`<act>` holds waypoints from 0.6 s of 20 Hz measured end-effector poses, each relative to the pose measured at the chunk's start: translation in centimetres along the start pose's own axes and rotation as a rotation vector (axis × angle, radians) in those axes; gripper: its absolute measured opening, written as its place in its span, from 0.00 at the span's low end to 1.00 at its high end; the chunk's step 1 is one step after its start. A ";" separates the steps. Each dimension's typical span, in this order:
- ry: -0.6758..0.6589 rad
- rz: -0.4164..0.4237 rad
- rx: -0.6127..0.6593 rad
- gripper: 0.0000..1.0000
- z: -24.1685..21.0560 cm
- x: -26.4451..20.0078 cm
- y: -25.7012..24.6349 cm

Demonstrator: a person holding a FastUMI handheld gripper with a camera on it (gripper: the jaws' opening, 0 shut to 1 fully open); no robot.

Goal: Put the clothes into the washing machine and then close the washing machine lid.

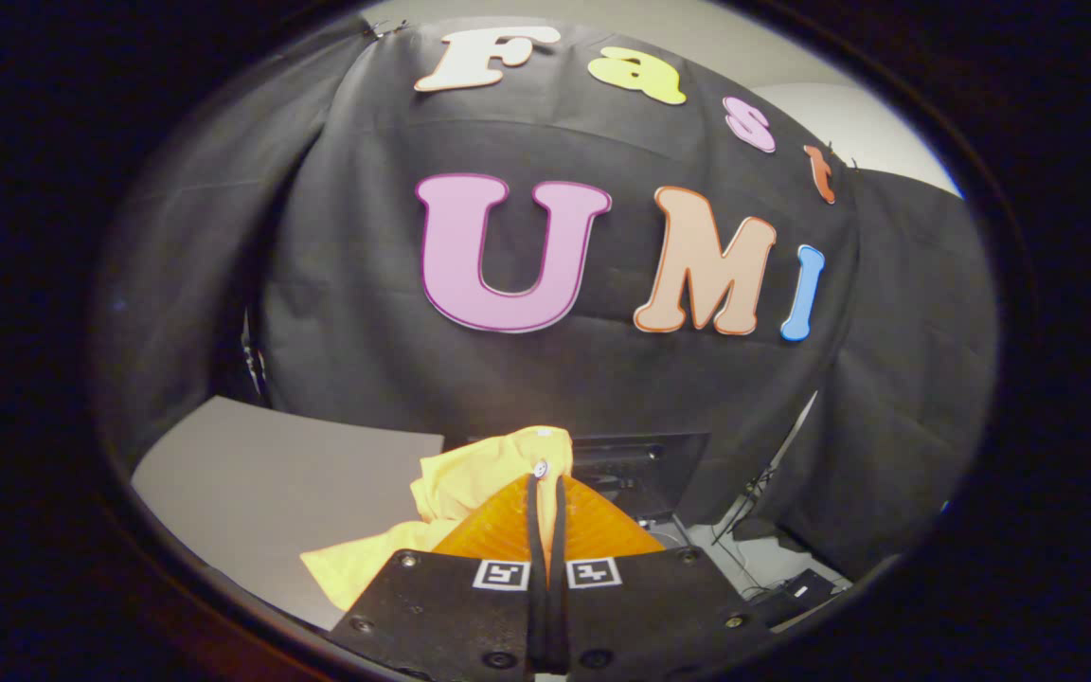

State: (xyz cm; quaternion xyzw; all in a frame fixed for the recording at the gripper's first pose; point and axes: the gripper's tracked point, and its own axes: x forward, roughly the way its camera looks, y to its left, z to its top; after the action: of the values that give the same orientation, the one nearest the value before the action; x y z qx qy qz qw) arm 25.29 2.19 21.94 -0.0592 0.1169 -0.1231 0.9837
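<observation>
A yellow garment (pixel 470 483) with a small white button hangs bunched at the tips of my gripper (pixel 546 481). The two fingers stand pressed together, pinching its fabric. Part of the cloth drapes down to the left of the fingers, over the edge of the grey table. Just beyond the fingertips and slightly right sits a dark box-like machine (pixel 645 462). The fingers and the cloth hide its lower part, and I cannot tell how its lid stands.
A grey tabletop (pixel 280 474) stretches to the left of the fingers, up to the black cloth wall. To the right, lower down, lie cables and a small black device (pixel 796 592) on a pale floor. A thin stand leg (pixel 778 459) rises there.
</observation>
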 end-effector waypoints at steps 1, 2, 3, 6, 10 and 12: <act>0.001 -0.004 -0.006 0.00 -0.8 0.6 -0.7; 0.011 -0.007 -0.025 0.00 -1.8 1.4 -1.5; 0.032 -0.019 -0.048 0.00 -3.1 2.2 -2.5; 0.054 -0.017 -0.017 0.00 -6.7 4.4 -4.2; 0.106 0.005 -0.038 0.01 -11.6 7.6 -5.0; 0.141 0.043 -0.032 0.00 -13.8 9.0 -4.2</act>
State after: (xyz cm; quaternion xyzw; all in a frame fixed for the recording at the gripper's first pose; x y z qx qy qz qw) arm 29.47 -5.35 7.23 -0.0638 0.1893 -0.1039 0.9743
